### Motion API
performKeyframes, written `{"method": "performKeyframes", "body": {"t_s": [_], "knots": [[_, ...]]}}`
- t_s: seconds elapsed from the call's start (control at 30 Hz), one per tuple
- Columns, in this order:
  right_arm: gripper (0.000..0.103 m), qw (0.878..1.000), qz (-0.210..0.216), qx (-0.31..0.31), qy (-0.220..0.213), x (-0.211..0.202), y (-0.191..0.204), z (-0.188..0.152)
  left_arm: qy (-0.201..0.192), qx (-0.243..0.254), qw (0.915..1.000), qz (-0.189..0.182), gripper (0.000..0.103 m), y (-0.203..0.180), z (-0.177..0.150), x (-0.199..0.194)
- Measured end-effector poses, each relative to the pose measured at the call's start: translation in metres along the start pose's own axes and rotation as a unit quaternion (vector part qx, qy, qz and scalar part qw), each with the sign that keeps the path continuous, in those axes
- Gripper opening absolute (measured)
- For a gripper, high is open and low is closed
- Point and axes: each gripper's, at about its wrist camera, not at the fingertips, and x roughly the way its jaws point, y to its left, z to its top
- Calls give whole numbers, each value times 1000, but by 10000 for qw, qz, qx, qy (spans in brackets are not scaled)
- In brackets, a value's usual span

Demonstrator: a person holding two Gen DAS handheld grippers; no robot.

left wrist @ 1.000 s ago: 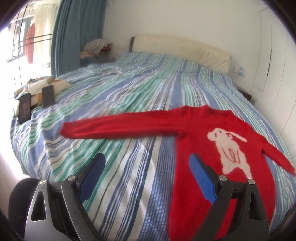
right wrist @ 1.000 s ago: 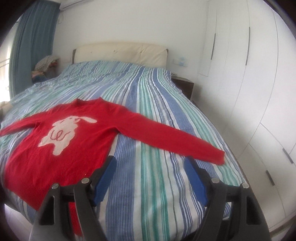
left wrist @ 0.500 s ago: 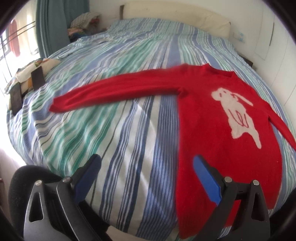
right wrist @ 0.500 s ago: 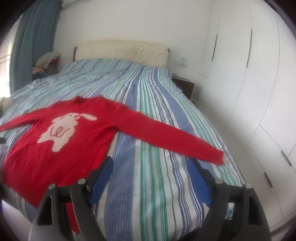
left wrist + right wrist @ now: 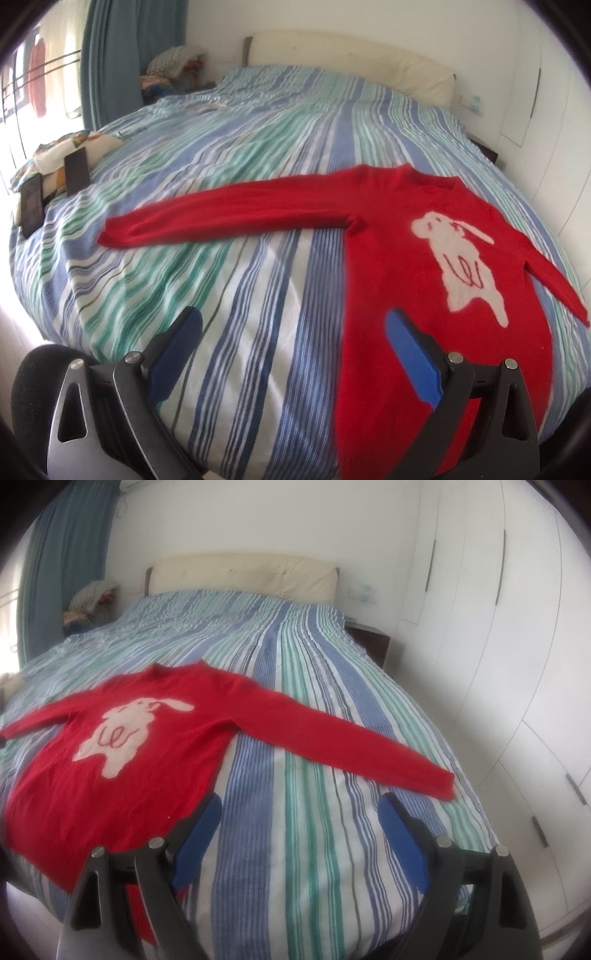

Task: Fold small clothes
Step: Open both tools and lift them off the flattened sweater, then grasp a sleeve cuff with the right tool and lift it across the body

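Note:
A red sweater (image 5: 399, 258) (image 5: 122, 775) with a white rabbit on its front lies flat on the striped bed, both sleeves spread out sideways. Its left sleeve (image 5: 229, 218) reaches toward the bed's left side, and its right sleeve (image 5: 351, 749) ends near the right edge. My left gripper (image 5: 293, 326) hovers open above the near edge, beside the sweater's hem, holding nothing. My right gripper (image 5: 299, 808) hangs over bare sheet between the body and the right sleeve; its jaws are opening and nothing is between them.
The bed (image 5: 258, 122) (image 5: 295, 657) has a blue, green and white striped sheet and a cream headboard (image 5: 243, 572). Two dark phones (image 5: 55, 184) lie on folded cloth at the left edge. White wardrobes (image 5: 517, 664) stand to the right, a blue curtain (image 5: 133, 48) to the left.
The left view tipped down toward the sweater half a second ago and has come back up. The right gripper's jaws have spread a little wider. The sweater has not moved.

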Motion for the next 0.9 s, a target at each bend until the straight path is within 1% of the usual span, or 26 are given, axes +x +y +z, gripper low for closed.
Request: {"method": "performKeyframes", "body": {"t_s": [0.07,0.13,0.17,0.2,0.23,0.27,0.3,0.37,0.4,0.43,0.47,0.53,0.63,0.67,0.7,0.73,0.8,0.83,0.87,0.9], "knots": [[85,9997,195,90,112,3,-2,0,-57,130,9999,63,100,-3,-1,-1],[85,9977,526,398,177,7,-12,2,-97,250,9996,124,100,-6,-3,-3],[85,9946,739,690,220,11,-22,3,-98,275,9995,143,100,-6,-3,-2],[85,9891,992,1046,288,17,-37,5,-85,283,9995,146,100,-6,-4,-2],[85,9806,1237,1470,399,28,-54,8,-66,273,9995,145,100,-5,-4,0],[85,9697,1373,1964,478,39,-76,8,-48,252,9996,148,100,-4,-4,1],[85,9546,1470,2539,506,49,-101,6,-33,221,9996,145,100,-4,-4,2],[85,9123,1624,3727,497,72,-152,-5,-14,147,9998,126,100,-2,-3,4],[83,8920,1586,4198,543,85,-174,-14,-10,119,9999,125,100,-2,-2,5],[77,8744,1507,4570,614,98,-193,-22,-9,103,9999,137,100,-1,-2,5],[73,8608,1426,4833,720,109,-208,-31,-4,102,9998,155,100,-1,-2,5],[71,8383,1307,5216,899,130,-231,-45,23,127,9997,194,100,-1,-4,6],[66,7994,1375,5792,805,149,-254,-62,65,199,9995,254,100,-3,-5,8],[65,7884,1399,5944,749,154,-261,-66,73,219,9994,274,100,-3,-5,9],[65,7816,1405,6035,710,158,-265,-67,79,234,9993,292,100,-4,-5,9],[63,7788,1400,6077,681,162,-268,-66,89,249,9992,306,100,-5,-6,10],[60,7770,1429,6091,702,172,-272,-64,111,272,9990,336,100,-6,-6,12],[56,7774,1422,6083,740,177,-273,-63,123,284,9989,346,100,-6,-6,13],[46,7777,1397,6078,788,181,-275,-63,133,299,9988,352,100,-7,-6,14],[40,7773,1363,6083,845,185,-276,-63,143,317,9988,354,100,-8,-7,15]]}}
